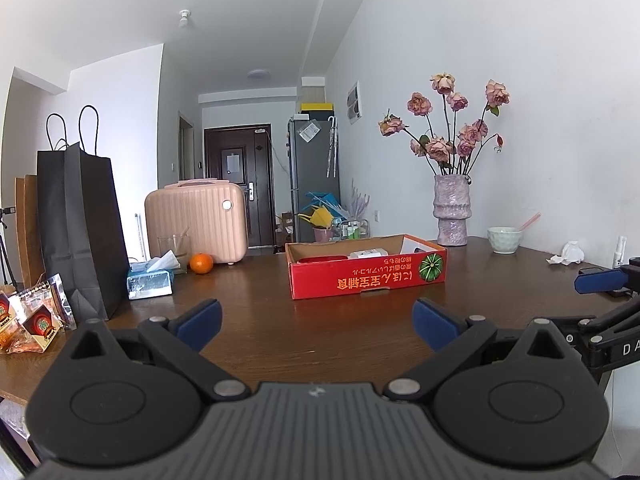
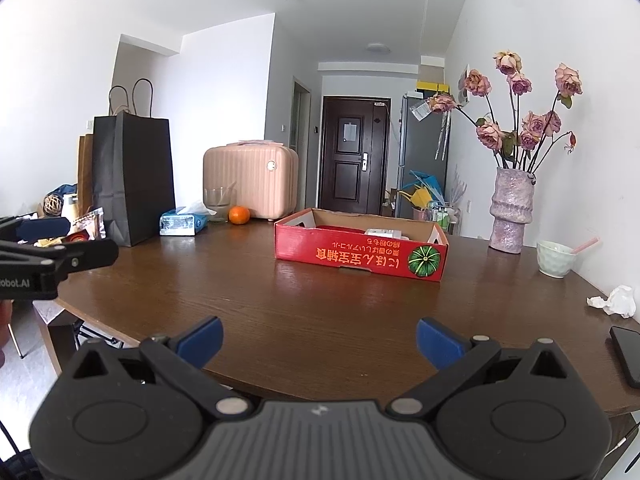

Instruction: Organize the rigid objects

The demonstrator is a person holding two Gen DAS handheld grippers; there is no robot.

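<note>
Your left gripper (image 1: 316, 322): jaws spread wide, nothing between blue pads, hovering over near edge of brown table (image 1: 260, 320). Left wrist view: red cardboard box (image 1: 366, 276) sits mid-table ahead, open top, white item and red item inside. Orange (image 1: 201, 263) beside pink case (image 1: 196, 220), tissue pack (image 1: 150, 280) near black bag (image 1: 80, 228). Vase (image 1: 452, 210) and bowl (image 1: 505, 239) far right.

Your right gripper (image 2: 319, 340): jaws spread too, holding nothing. Right wrist view: same red box ahead, well apart from fingers. Crumpled tissue (image 2: 616, 300) and dark phone (image 2: 628, 354) at right edge.
</note>
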